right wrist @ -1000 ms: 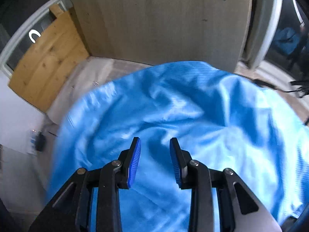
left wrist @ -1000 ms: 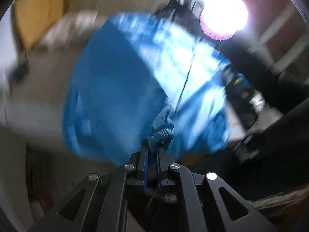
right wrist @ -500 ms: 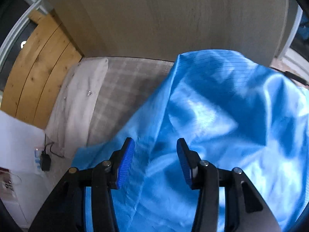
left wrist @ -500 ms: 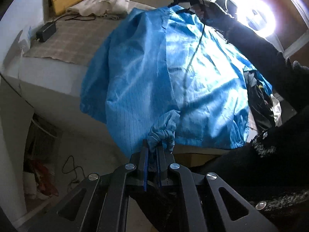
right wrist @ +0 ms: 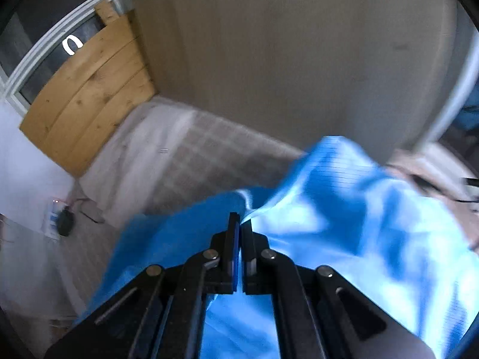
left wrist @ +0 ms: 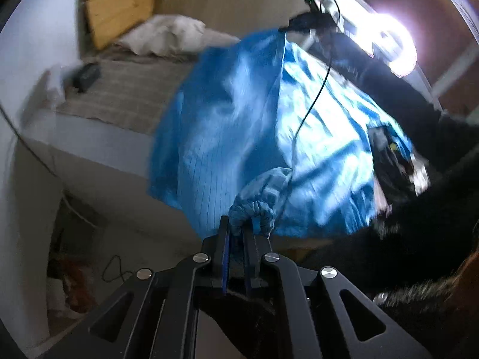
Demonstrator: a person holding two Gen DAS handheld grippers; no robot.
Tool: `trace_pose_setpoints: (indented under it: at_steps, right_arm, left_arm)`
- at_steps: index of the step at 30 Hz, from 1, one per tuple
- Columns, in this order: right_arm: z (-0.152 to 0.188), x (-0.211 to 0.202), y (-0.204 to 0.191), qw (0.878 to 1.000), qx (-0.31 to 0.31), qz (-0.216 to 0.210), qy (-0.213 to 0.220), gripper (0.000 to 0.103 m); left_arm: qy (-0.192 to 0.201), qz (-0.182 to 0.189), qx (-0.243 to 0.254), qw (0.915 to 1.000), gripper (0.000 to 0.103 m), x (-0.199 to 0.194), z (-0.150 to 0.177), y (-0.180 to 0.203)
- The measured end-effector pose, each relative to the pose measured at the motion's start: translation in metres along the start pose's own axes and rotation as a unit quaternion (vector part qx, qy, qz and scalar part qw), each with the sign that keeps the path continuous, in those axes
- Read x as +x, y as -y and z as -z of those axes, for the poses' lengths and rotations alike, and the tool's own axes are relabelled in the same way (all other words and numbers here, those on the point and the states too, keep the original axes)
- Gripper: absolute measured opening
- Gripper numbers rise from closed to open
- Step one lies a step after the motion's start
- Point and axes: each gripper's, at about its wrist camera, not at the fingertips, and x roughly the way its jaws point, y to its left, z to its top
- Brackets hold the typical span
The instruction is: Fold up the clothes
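Right gripper (right wrist: 240, 224) snapped shut on blue jacket (left wrist: 239, 137) edge mid-frame, left gripper (left wrist: 239, 230) jaws opening w/ cuff (left wrist: 254, 206) between, so cuff could slip out & jacket drop off bed (left wrist: 125, 95).

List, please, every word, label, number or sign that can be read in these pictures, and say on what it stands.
None can be read.
White ring-like mark on the dark window: a reflection or a sign, cannot tell.
Small yellow spot on a dark object beside the blue garment: too blurred to read.
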Motion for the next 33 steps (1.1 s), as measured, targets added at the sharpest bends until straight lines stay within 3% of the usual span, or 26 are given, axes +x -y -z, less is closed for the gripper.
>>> trace_pose_setpoints:
  at_steps: [1, 4, 7, 9, 12, 14, 18, 20, 25, 28, 30, 33]
  right_arm:
    - [0.008, -0.002, 0.007, 1.0, -0.005, 0.019, -0.01, 0.004]
    - [0.034, 0.026, 0.013, 0.986, -0.042, 0.105, -0.122, 0.011]
    - [0.045, 0.011, 0.003, 0.981, -0.073, 0.142, -0.114, 0.012]
    - [0.041, -0.007, -0.019, 0.985, -0.086, 0.126, -0.08, 0.018]
    - [0.032, -0.005, -0.089, 0.991, -0.113, 0.037, -0.062, 0.043]
    - [0.028, 0.014, -0.139, 0.988, -0.141, 0.007, -0.062, 0.044]
    - [0.028, 0.072, -0.211, 0.98, -0.18, 0.006, -0.086, 0.044]
    - [0.031, 0.094, -0.22, 0.98, -0.166, 0.002, -0.111, 0.044]
    - [0.026, 0.126, -0.224, 0.98, -0.139, 0.018, -0.14, 0.044]
    - [0.022, 0.137, -0.224, 0.979, -0.135, 0.028, -0.148, 0.044]
    - [0.017, 0.139, -0.222, 0.98, -0.134, 0.042, -0.144, 0.044]
    - [0.014, 0.132, -0.219, 0.982, -0.12, 0.017, -0.144, 0.044]
  left_arm:
    - [-0.017, -0.002, 0.003, 0.9998, 0.013, 0.013, 0.006, 0.002]
    - [-0.064, 0.003, -0.009, 0.9979, 0.013, 0.042, 0.023, -0.002]
    - [-0.064, 0.0, -0.03, 0.9975, 0.015, 0.04, 0.031, -0.017]
    - [-0.052, -0.005, -0.044, 0.9977, 0.021, 0.033, 0.035, -0.026]
    - [-0.058, -0.012, -0.043, 0.9973, 0.025, 0.038, 0.041, -0.027]
    - [-0.066, -0.016, -0.027, 0.9973, 0.025, 0.049, 0.039, -0.027]
    - [-0.02, -0.043, -0.033, 0.9983, 0.028, 0.066, 0.003, -0.052]
    - [-0.002, -0.08, -0.03, 0.9964, 0.028, 0.072, -0.016, -0.071]
    - [-0.007, -0.076, -0.056, 0.9955, 0.03, 0.099, -0.038, -0.109]
    - [-0.02, -0.115, -0.024, 0.9929, 0.032, 0.122, -0.038, -0.108]
    - [-0.013, -0.123, -0.041, 0.9915, 0.031, 0.117, -0.033, -0.115]
    - [0.016, -0.127, -0.054, 0.9903, 0.027, 0.098, -0.022, -0.113]
